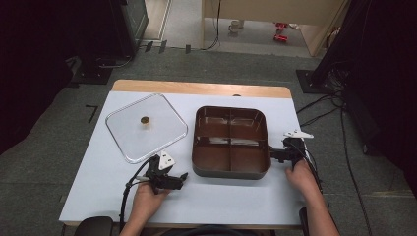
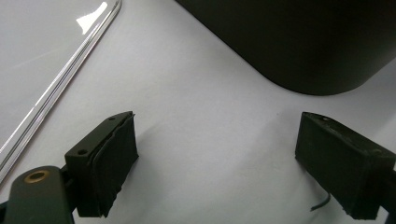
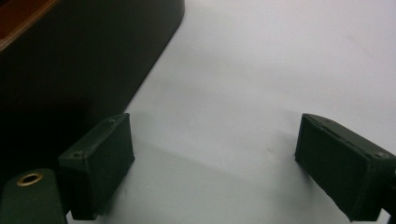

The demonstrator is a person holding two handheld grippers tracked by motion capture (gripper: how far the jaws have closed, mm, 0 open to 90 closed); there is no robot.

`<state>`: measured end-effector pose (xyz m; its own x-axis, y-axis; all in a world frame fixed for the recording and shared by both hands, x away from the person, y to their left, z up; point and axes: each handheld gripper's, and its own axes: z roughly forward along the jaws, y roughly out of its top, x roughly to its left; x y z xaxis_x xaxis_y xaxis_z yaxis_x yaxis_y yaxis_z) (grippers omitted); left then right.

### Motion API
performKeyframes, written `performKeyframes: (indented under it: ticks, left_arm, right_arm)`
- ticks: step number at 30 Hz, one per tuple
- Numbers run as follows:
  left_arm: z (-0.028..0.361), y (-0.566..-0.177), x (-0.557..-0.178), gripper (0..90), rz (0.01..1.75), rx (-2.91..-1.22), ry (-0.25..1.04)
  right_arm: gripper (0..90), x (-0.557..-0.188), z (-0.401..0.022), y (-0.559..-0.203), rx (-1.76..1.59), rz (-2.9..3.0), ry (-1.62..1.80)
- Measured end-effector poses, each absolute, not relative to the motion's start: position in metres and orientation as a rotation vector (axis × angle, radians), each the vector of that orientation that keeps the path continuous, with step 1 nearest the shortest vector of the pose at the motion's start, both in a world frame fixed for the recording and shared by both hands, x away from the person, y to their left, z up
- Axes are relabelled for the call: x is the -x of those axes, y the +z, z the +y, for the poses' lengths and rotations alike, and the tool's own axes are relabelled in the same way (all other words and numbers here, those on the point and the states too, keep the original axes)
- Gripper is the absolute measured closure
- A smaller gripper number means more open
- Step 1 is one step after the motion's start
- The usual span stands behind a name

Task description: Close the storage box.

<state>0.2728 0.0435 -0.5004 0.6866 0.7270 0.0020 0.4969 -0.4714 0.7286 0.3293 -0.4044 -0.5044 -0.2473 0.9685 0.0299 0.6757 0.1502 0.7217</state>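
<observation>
Lunch tray (image 1: 231, 142), brown and four-compartment, sits uncovered in the high view between the left gripper (image 1: 172, 181) and right gripper (image 1: 275, 155), its clear lid (image 1: 146, 127) lying beyond the left one (covering probably remains). Left gripper view: jaws apart, empty, tray (image 2: 299, 42) ahead-right, lid (image 2: 42, 70) ahead-left. Right gripper view: jaws apart, tray wall (image 3: 79, 60) beside the left-hand jaw.

My left gripper (image 1: 180, 178): bare table (image 1: 98, 182) ahead, tray (image 1: 231, 169) wall at 1 o'clock, clear lid (image 1: 146, 127) edge at 10.

One tray (image 1: 231, 169), one lid (image 1: 162, 125), seemingly.
</observation>
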Motion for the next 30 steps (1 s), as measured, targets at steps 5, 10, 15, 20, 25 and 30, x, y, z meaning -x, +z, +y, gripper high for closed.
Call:
performKeyframes:
  ticks: [5, 10, 15, 20, 25, 30]
  left_arm:
    - [0.0433, -0.5004, -0.2728, 12.6, 0.935, -2.168, 0.408]
    - [0.0431, -0.5004, -0.273, 12.6, 0.938, -2.17, 0.412]
    - [0.0427, -0.5002, -0.2729, 12.5, 0.939, -2.171, 0.413]
    - [0.0429, -0.5001, -0.2732, 12.5, 0.94, -2.169, 0.408]
    - [0.0419, -0.4968, -0.275, 14.7, 0.956, -2.186, 0.394]
    - [0.0409, -0.4917, -0.277, 17.8, 0.957, -2.237, 0.369]
  right_arm:
    - [10.8, -0.3293, -0.4045, -0.5044, -1.565, 1.988, 0.877]
    - [10.8, -0.3293, -0.4046, -0.5044, -1.565, 1.989, 0.878]
    - [10.8, -0.3294, -0.4047, -0.5044, -1.565, 1.989, 0.878]
    - [10.8, -0.3295, -0.4049, -0.5044, -1.566, 1.99, 0.88]
    - [10.8, -0.3294, -0.4049, -0.5044, -1.565, 1.99, 0.88]
    - [10.8, -0.3294, -0.4048, -0.5044, -1.566, 1.989, 0.88]
